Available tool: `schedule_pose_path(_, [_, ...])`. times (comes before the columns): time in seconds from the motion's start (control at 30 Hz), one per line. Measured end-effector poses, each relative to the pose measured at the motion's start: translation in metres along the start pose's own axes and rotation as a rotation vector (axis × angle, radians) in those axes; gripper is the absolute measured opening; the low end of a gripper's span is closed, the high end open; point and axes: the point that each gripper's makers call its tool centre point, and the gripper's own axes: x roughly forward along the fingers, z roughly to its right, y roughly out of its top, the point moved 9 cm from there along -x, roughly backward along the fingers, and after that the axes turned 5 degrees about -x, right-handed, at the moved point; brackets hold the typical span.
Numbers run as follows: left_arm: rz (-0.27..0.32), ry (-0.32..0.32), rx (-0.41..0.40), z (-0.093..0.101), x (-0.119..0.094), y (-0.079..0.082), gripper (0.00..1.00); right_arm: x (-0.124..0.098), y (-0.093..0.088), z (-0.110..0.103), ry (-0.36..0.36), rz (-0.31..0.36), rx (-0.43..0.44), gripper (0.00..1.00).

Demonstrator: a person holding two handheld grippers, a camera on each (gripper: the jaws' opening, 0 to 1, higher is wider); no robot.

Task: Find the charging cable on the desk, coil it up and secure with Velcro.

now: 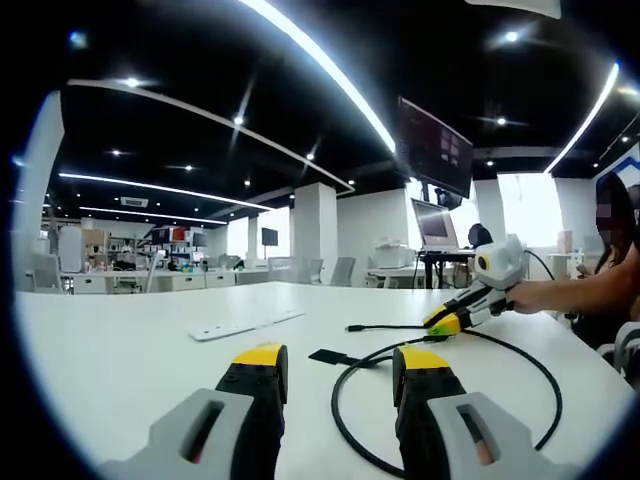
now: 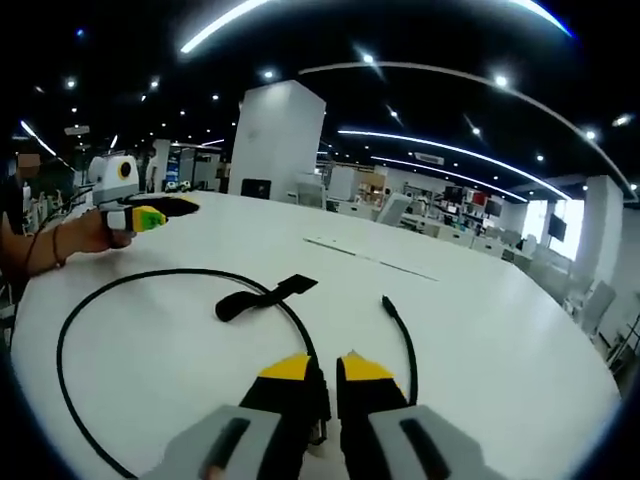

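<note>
A black charging cable (image 1: 345, 405) lies in a wide loop on the white desk (image 1: 120, 350), its plug end (image 1: 352, 327) pointing left. A black Velcro strap (image 1: 325, 355) lies flat inside the loop. My left gripper (image 1: 343, 358) hovers open just before the strap, nothing between its fingers. My right gripper (image 1: 445, 322), held by a hand, comes in from the right with its tips on the cable. In the right gripper view, the right gripper (image 2: 327, 368) is shut on the cable (image 2: 120, 285). The strap (image 2: 262, 297) and plug end (image 2: 385, 300) lie beyond, and the left gripper (image 2: 150, 215) is at far left.
A thin white strip (image 1: 245, 325) lies on the desk beyond the strap. A person (image 1: 610, 270) sits at the desk's right side. A monitor on a stand (image 1: 435, 225) and chairs stand behind the desk. The near desk edge (image 2: 40, 300) curves around the cable loop.
</note>
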Motion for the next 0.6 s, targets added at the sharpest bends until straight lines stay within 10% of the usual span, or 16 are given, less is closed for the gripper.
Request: schedule_pose_path(0.6, [-0.005, 0.015, 0.013, -0.0034, 0.0007, -0.0010, 0.42, 0.0058, -0.0045, 0.0041, 0.012, 0.024, 0.022, 0.03])
